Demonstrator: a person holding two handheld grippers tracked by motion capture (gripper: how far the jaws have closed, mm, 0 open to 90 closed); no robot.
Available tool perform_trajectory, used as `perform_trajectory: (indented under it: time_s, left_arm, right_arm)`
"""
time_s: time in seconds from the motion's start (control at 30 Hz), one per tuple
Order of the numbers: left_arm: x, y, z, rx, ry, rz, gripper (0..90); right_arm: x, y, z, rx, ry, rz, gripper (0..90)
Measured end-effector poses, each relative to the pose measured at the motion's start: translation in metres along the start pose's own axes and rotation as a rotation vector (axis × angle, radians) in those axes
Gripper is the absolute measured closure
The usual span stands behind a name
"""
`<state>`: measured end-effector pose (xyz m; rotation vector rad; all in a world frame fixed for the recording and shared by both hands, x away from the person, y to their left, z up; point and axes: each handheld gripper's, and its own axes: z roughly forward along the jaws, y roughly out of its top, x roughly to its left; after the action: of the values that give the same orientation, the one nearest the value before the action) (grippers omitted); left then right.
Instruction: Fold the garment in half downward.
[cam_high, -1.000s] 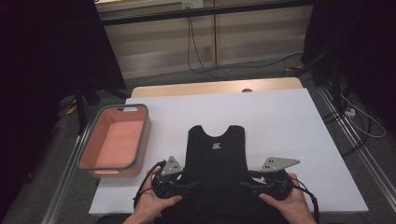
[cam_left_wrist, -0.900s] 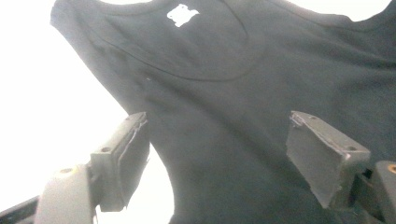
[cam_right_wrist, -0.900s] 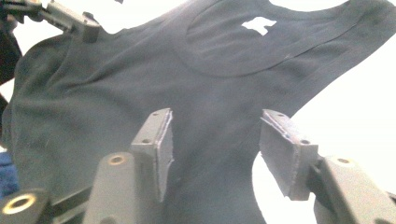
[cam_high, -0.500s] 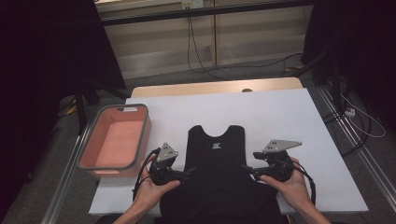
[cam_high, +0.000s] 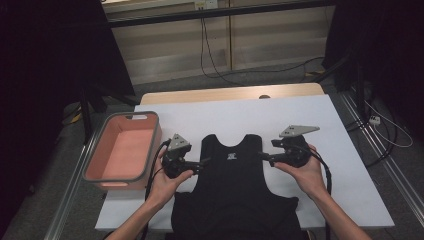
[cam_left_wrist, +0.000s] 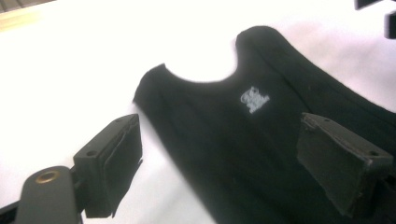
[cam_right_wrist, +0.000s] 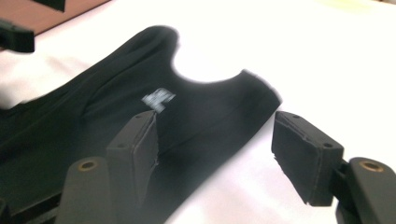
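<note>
You have the vest lying flat on the table, in the middle of its near half, with the neck opening toward the far edge and the lower part running over the near edge. The bin stands at the left edge of the table, well apart from the vest. Your left gripper is between the bin and the vest, at the vest's left shoulder strap. Your right gripper is at the right shoulder strap.
</note>
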<state>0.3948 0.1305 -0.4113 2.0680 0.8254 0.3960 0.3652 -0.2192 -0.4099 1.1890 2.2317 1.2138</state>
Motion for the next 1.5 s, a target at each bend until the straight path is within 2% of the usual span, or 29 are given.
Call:
perform_trajectory:
  time_s: [0.03,0.1,0.17,0.2,0.23,0.3,0.37,0.4,0.47,0.57,0.63,0.67,0.77,0.8,0.87,0.93,0.97,1.0,1.03,1.1,1.13,1.17,1.3,1.37,1.5]
  left_arm:
    - [0.001,0.002,0.003,0.002,-0.003,-0.017,15.1]
    - [0.006,0.006,0.008,-0.023,-0.067,-0.039,12.6]
    - [0.009,0.012,0.014,-0.004,-0.020,0.010,13.3]
    - [0.011,0.013,0.018,-0.001,-0.019,0.004,14.1]
    - [0.011,0.014,0.022,0.000,-0.036,-0.023,14.8]
    - [0.016,0.015,0.030,0.021,-0.022,-0.004,18.8]
    - [0.022,0.014,0.038,0.033,0.013,0.013,19.9]
    - [0.027,0.012,0.043,0.032,0.029,0.004,22.4]
    - [0.037,0.011,0.051,0.041,0.013,-0.048,26.0]
    - [0.049,0.011,0.061,0.059,0.019,-0.048,36.6]
    - [0.054,0.013,0.067,0.065,0.038,-0.054,37.9]
    - [0.057,0.014,0.069,0.065,0.032,-0.075,38.9]
    - [0.063,0.018,0.079,0.056,0.011,-0.091,43.8]
    - [0.064,0.018,0.081,0.063,0.001,-0.091,45.9]
    - [0.064,0.020,0.087,0.080,0.006,-0.079,47.5]
    - [0.064,0.020,0.092,0.077,-0.017,-0.081,48.6]
    - [0.064,0.019,0.093,0.086,0.002,-0.080,49.9]
    - [0.064,0.019,0.095,0.080,0.000,-0.100,50.7]
    - [0.065,0.018,0.096,0.090,-0.025,-0.095,51.6]
    - [0.063,0.017,0.099,0.111,0.000,-0.062,54.9]
    - [0.064,0.017,0.101,0.118,0.003,-0.065,55.5]
    - [0.065,0.015,0.103,0.118,-0.007,-0.086,56.3]
    - [0.064,0.015,0.105,0.101,-0.014,-0.110,57.5]
    - [0.061,0.017,0.107,0.117,-0.006,-0.075,56.9]
    - [0.060,0.018,0.109,0.105,-0.047,-0.088,56.4]
  right_arm:
    - [-0.003,0.003,0.003,-0.004,-0.006,-0.001,32.6]
    - [-0.008,0.008,0.009,-0.013,-0.011,-0.001,35.6]
    - [-0.015,0.013,0.016,-0.012,-0.018,0.008,39.9]
    - [-0.017,0.015,0.019,-0.010,-0.023,0.007,40.8]
    - [-0.020,0.017,0.023,-0.005,-0.035,0.006,43.0]
    - [-0.027,0.020,0.031,0.008,-0.040,0.022,47.2]
    - [-0.034,0.022,0.040,0.025,-0.055,0.028,52.0]
    - [-0.037,0.023,0.045,0.035,-0.054,0.028,53.6]
    - [-0.042,0.026,0.054,0.052,-0.058,0.032,57.4]
    - [-0.046,0.030,0.068,0.073,-0.050,0.033,62.1]
    - [-0.047,0.032,0.076,0.082,-0.041,0.029,65.9]
    - [-0.048,0.034,0.080,0.088,-0.036,0.032,66.7]
    - [-0.049,0.037,0.087,0.108,-0.031,0.026,68.6]
    - [-0.049,0.038,0.090,0.116,-0.034,0.015,69.4]
    - [-0.050,0.037,0.092,0.122,-0.041,0.015,69.5]
    - [-0.052,0.034,0.095,0.123,-0.050,0.025,68.3]
    - [-0.052,0.033,0.095,0.128,-0.053,0.034,67.2]
    - [-0.052,0.031,0.095,0.134,-0.047,0.041,67.4]
    - [-0.053,0.030,0.095,0.137,-0.042,0.039,67.3]
    - [-0.052,0.029,0.096,0.148,-0.035,0.033,67.3]
    - [-0.052,0.029,0.096,0.151,-0.033,0.030,67.1]
    - [-0.051,0.029,0.097,0.155,-0.037,0.023,67.1]
    - [-0.049,0.027,0.101,0.178,-0.034,0.013,65.4]
    - [-0.050,0.025,0.104,0.189,-0.029,0.021,63.9]
    - [-0.049,0.023,0.106,0.189,-0.028,0.023,63.7]
